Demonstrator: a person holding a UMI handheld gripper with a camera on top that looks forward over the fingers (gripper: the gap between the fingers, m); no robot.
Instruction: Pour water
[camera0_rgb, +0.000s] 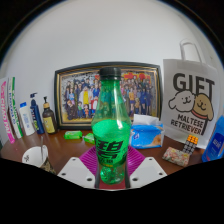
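Note:
A green plastic bottle (111, 122) with a dark cap stands upright between my gripper's (111, 168) two fingers, close to the camera. Both purple pads (92, 160) lie against its lower sides and the gripper is shut on it. The bottle carries a green label with dark lettering. A white cup (36, 157) stands on the wooden table (62, 150), to the left of the fingers.
Behind the bottle a framed group photo (75, 97) leans on the wall. Several toiletry bottles (30, 115) stand at the left. A tissue pack (146, 133), a white "GIFT" bag (192, 100) and a small box (178, 156) lie at the right.

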